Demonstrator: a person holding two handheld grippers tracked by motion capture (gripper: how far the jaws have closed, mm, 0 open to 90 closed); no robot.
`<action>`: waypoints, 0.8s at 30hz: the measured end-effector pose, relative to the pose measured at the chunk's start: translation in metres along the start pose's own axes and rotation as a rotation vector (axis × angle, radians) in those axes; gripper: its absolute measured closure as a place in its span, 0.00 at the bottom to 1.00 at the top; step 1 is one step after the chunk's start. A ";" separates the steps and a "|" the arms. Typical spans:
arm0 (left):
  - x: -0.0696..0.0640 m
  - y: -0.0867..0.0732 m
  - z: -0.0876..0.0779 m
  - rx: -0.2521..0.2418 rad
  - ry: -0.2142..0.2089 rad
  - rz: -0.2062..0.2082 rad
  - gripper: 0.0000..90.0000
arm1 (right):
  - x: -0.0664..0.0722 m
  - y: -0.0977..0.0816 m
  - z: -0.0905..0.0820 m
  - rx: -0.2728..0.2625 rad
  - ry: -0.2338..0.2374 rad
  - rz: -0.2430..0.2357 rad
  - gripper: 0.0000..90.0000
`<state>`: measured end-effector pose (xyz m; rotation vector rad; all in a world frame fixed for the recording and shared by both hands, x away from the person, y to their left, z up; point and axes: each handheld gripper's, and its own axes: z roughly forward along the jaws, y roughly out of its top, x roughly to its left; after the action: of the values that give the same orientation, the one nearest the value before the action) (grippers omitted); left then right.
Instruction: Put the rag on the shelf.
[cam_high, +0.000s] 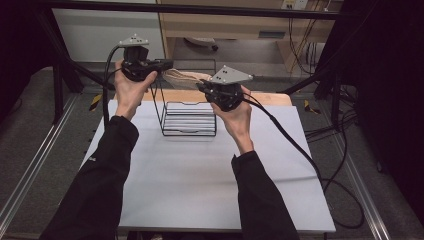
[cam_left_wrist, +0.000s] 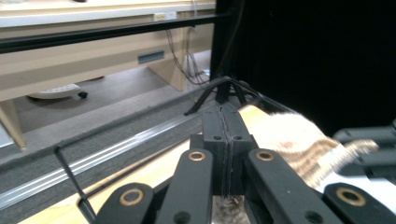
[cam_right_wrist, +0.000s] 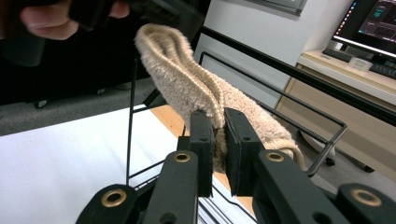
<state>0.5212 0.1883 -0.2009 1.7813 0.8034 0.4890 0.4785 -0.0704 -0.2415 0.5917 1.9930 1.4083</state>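
A beige fuzzy cloth (cam_high: 183, 76) hangs stretched in the air between my two grippers, above a black wire rack (cam_high: 189, 120) at the back of the table. My left gripper (cam_high: 167, 64) holds the cloth's left end, with its jaws pressed together (cam_left_wrist: 225, 140) and the cloth (cam_left_wrist: 299, 140) trailing off to the right. My right gripper (cam_high: 201, 86) pinches the other end, and its jaws (cam_right_wrist: 219, 128) are shut on a fold of the cloth (cam_right_wrist: 187, 79). The rack stands upright with nothing on it.
The white tabletop (cam_high: 200, 170) spreads out in front of the rack. A wooden strip (cam_high: 272, 98) runs along the table's back edge. Black frame bars (cam_high: 200, 9) cross overhead and at both sides. Cables (cam_high: 300, 150) trail off to the right.
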 end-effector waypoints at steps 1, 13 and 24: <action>-0.001 -0.002 -0.001 0.002 -0.003 0.007 1.00 | 0.000 0.000 0.000 -0.001 -0.002 0.001 0.92; -0.013 -0.024 -0.005 0.038 -0.014 0.056 1.00 | 0.000 -0.004 0.002 0.027 -0.002 -0.023 0.88; -0.016 -0.028 0.005 0.049 0.005 0.060 1.00 | -0.003 -0.004 -0.010 0.004 0.060 0.038 0.65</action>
<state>0.5054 0.1794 -0.2277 1.8543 0.7729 0.5168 0.4740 -0.0802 -0.2418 0.5985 2.0422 1.4609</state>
